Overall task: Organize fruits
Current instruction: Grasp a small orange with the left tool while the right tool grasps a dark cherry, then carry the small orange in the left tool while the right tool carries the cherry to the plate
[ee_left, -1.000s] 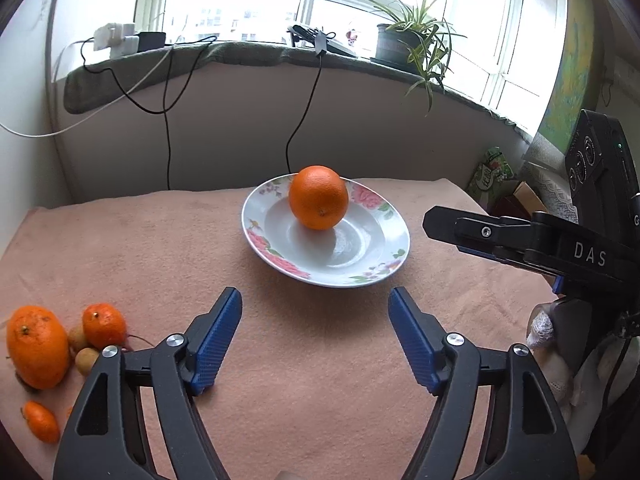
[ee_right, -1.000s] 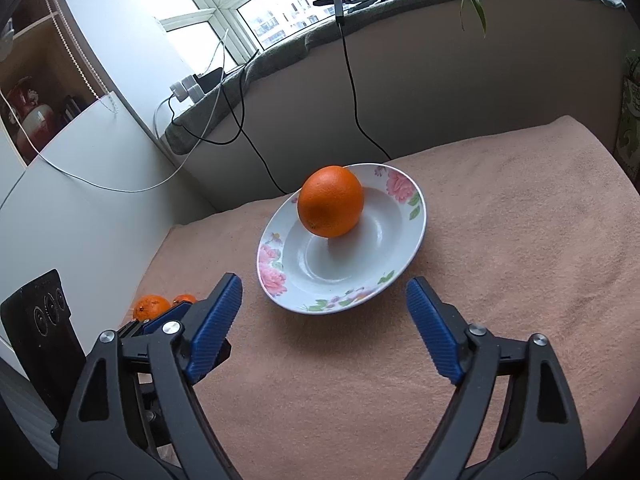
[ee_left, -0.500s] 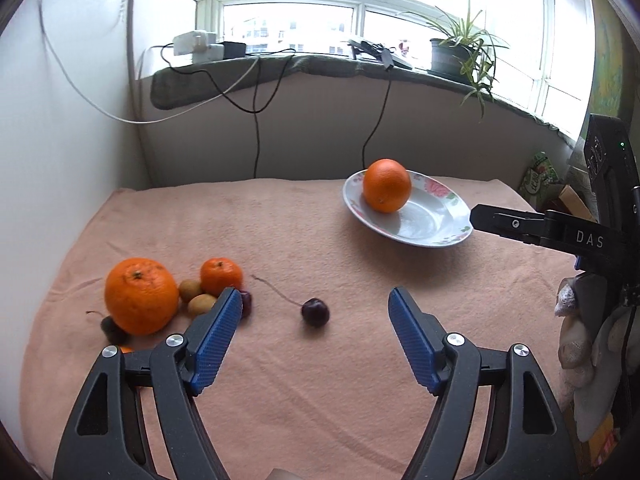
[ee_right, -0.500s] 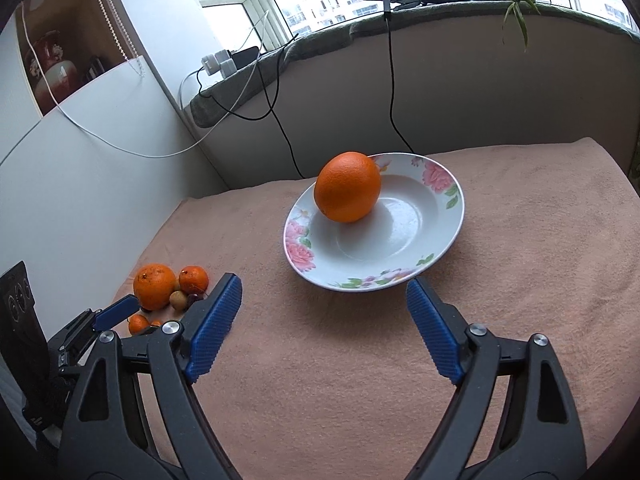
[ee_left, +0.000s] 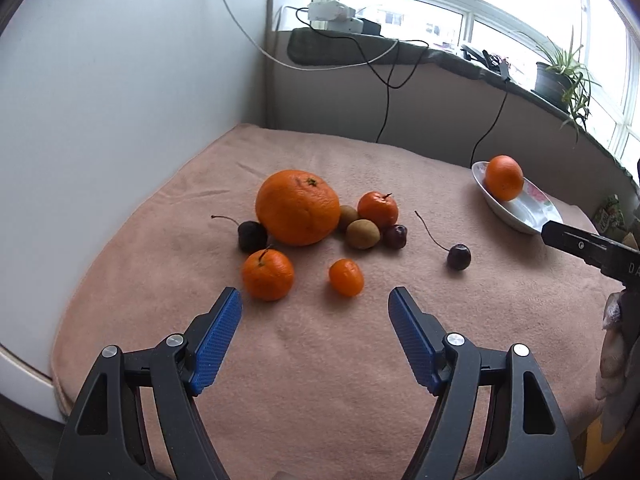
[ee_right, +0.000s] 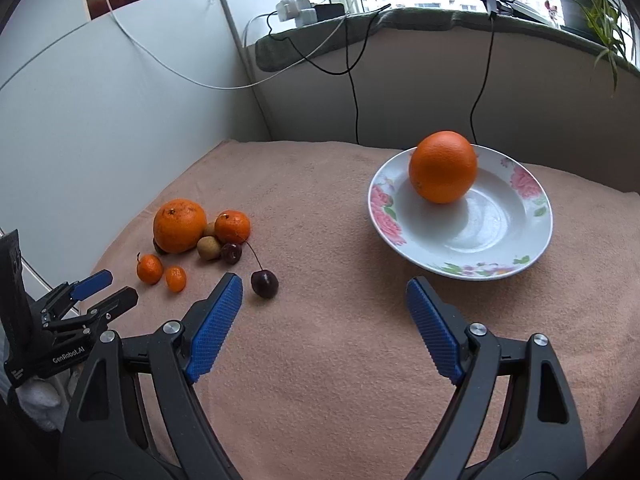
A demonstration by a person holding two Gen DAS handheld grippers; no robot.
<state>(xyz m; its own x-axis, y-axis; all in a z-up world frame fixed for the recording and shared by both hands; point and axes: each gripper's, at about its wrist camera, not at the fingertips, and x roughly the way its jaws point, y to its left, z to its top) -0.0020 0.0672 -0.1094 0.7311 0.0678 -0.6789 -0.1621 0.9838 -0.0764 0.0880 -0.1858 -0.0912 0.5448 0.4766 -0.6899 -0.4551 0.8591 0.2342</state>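
A floral white plate (ee_right: 516,236) holds one orange (ee_right: 443,166) on the pink cloth; the left wrist view shows that plate (ee_left: 532,212) far right. Loose fruit lies in a cluster: a big orange (ee_left: 297,207), a mandarin (ee_left: 267,274), a second mandarin (ee_left: 377,209), a small kumquat (ee_left: 346,277), two brown kiwis (ee_left: 362,233) and dark cherries (ee_left: 458,256). My left gripper (ee_left: 314,300) hangs open just short of the kumquat, holding nothing. My right gripper (ee_right: 324,285) is open and empty between the plate and a stemmed cherry (ee_right: 264,283).
A white wall (ee_left: 120,100) borders the cloth on the left. A low wall with hanging cables (ee_right: 354,92) and a windowsill with a potted plant (ee_left: 560,76) stand behind. The cloth's front edge (ee_left: 56,380) drops off at lower left.
The left gripper has swung left from the plate to the loose fruit cluster. The right gripper's view has rolled and shifted left, bringing the fruit cluster into sight. Both jaws stay equally wide.
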